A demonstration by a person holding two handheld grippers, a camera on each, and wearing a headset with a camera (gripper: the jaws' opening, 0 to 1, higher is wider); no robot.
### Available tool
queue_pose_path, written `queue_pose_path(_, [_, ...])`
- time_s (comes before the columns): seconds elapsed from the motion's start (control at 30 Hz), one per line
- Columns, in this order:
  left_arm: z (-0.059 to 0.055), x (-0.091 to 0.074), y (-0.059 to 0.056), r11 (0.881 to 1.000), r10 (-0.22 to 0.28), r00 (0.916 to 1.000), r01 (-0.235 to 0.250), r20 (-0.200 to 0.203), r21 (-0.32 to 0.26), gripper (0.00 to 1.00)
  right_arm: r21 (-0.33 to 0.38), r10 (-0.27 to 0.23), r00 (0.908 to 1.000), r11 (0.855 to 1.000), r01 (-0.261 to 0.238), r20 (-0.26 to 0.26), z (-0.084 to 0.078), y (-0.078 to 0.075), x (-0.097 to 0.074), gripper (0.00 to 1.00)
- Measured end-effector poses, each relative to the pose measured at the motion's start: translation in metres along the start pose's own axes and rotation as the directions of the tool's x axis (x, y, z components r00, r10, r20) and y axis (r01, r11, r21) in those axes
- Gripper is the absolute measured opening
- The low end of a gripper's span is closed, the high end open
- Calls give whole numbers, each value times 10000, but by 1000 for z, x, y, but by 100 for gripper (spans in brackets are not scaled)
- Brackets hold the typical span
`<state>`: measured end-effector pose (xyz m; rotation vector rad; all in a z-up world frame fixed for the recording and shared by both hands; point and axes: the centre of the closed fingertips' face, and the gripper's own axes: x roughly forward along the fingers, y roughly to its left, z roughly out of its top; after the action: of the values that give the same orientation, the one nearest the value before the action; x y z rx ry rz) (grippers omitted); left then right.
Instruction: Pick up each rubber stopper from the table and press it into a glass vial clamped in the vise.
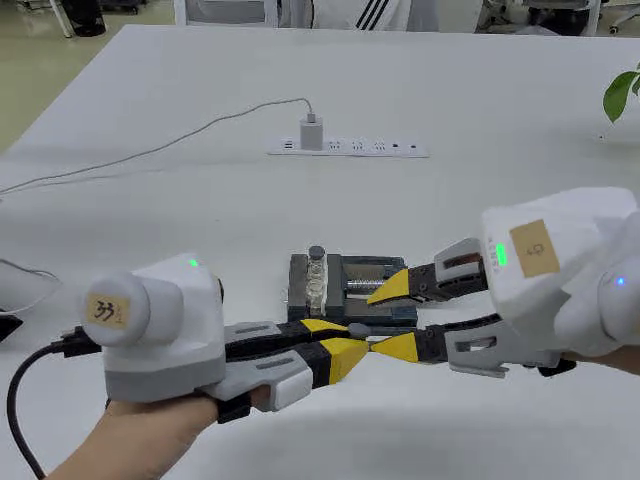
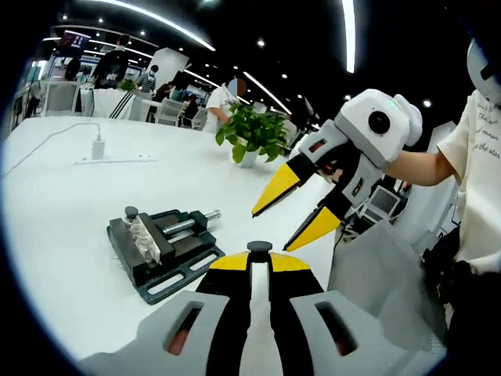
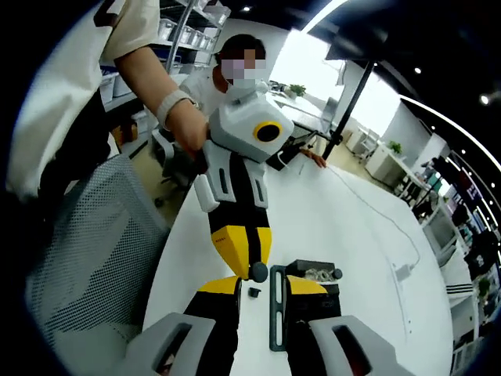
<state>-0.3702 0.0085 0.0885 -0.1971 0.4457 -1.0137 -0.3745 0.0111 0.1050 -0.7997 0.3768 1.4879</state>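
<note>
hiding part of the vise (image 1: 375, 285) behind the upper jaw of the right gripper (image 1: 372, 322) in the head view, and behind that gripper's own jaw in the right gripper view. cutting off a plant leaf (image 1: 620, 95) at the head view's right edge. leaving unidentified, as too small: one dark speck (image 3: 254, 292) lying on the table (image 1: 200, 220) just under the meeting tips in the right gripper view.

counting:
- one vise, sitting on the table.
- one glass vial (image 1: 317, 285), standing upright, clamped in the vise.
- two rubber stoppers clearly seen: first stopper (image 1: 358, 329) pinched in the left gripper (image 1: 352, 338); second stopper (image 1: 317, 252) sitting on top of the vial.
- one power strip (image 1: 350, 148) farther back, carrying one charger (image 1: 311, 132), its cable trailing off to the left.

jaws:
- left gripper: clenching on the first stopper at the very ends of its yellow tips, just in front of the vise and near the vial.
- right gripper: gaping wide, grasping nothing, pointing tip-to-tip at the left gripper, lower tip very near the left tips; contact not determinable.
</note>
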Motion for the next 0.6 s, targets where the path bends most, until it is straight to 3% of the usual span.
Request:
queue_pose_path(0.1, [-7,0,-3,9978,-95,9988,126,-484,645,4,672,515,9987,9964,-515,9,2,3,-2,20])
queue_pose_path(0.17, [-11,1,-7,9938,-240,9969,319,-747,1065,4,713,919,9957,9932,-922,77,5,5,-2,21])
queue_pose_path(0.23, [-15,1,-10,9870,-317,9942,473,-1028,1534,4,778,1347,9907,9881,-1330,-168,4,11,-2,21])
queue_pose_path(0.33, [-15,2,-16,9783,-424,9921,652,-1178,1966,4,656,1853,9806,9813,-1812,-636,-1,22,1,21])
queue_pose_path(0.47, [-15,2,-23,9624,-539,9890,883,-1380,2568,4,780,2389,9676,9694,-2328,-819,-2,33,5,18])
queue_pose_path(0.6, [-13,1,-26,9524,-609,9879,1004,-1428,2879,4,774,2575,9610,9650,-2504,-1012,-4,37,9,15])
